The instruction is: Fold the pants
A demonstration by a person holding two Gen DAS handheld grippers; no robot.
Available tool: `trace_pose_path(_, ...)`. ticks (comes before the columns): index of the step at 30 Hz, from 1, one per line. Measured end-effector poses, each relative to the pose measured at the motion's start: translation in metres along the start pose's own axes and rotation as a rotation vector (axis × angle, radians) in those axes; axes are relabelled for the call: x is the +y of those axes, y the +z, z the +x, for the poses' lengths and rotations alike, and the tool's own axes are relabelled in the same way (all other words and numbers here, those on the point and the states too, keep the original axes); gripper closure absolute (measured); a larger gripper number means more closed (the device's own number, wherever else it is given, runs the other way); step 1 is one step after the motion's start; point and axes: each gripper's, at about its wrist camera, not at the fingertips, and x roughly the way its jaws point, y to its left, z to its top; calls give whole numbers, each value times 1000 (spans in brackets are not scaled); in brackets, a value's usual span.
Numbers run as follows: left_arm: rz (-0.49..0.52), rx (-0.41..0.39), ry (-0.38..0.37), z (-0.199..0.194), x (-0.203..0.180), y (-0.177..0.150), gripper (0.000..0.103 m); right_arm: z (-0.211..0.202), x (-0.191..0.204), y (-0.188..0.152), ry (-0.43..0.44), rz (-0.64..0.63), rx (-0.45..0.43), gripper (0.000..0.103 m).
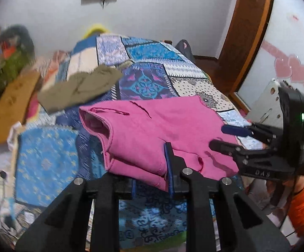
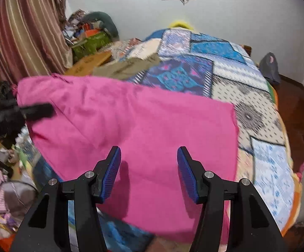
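Folded pink pants (image 1: 152, 134) lie on the patchwork bedspread (image 1: 152, 79); they also fill the middle of the right wrist view (image 2: 141, 126). My left gripper (image 1: 168, 161) is shut on the near edge of the pants, with folded layers bulging to its left. It shows in the right wrist view (image 2: 36, 110) at the pants' left side. My right gripper (image 2: 148, 168) is open just above the pink cloth and holds nothing. In the left wrist view it (image 1: 227, 136) hovers over the pants' right edge, jaws apart.
Olive-khaki trousers (image 1: 80, 88) lie further back on the bed. A clutter pile (image 2: 89, 35) and striped curtain (image 2: 21, 31) stand at the left. A wooden door frame (image 1: 248, 31) and a cupboard with pink hearts (image 1: 292, 69) are at the right.
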Motion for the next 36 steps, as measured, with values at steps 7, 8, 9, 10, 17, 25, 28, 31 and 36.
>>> trace_pose_path(7, 47, -7, 17, -5, 1, 3, 82, 45, 43, -3, 43, -145, 110, 51)
trace_pose_path(8, 56, -6, 20, -3, 0, 4, 82, 47, 45, -5, 49, -149, 110, 51)
trace_pose_path(9, 71, -8, 28, -3, -2, 6, 82, 46, 45, -5, 48, -146, 105, 51)
trace_pose_path(10, 80, -12, 33, -2, -4, 6, 82, 45, 42, -5, 57, -133, 102, 51)
trace_pose_path(17, 197, -31, 81, -4, -28, 15, 83, 6, 3, -15, 3, -44, 45, 51)
trace_pose_path(25, 326, -48, 99, -4, -69, 21, 82, -26, -57, -67, -138, 66, 66, 51)
trace_pose_path(28, 352, -49, 80, 0, -86, 25, 82, -24, -75, -79, -99, 158, 65, 50)
trace_pose_path(31, 380, -50, 64, 6, -104, 29, 83, -23, -77, -77, -89, 175, 56, 50)
trace_pose_path(36, 404, -22, -2, 20, -131, 37, 83, -22, -74, -76, -95, 154, 43, 50)
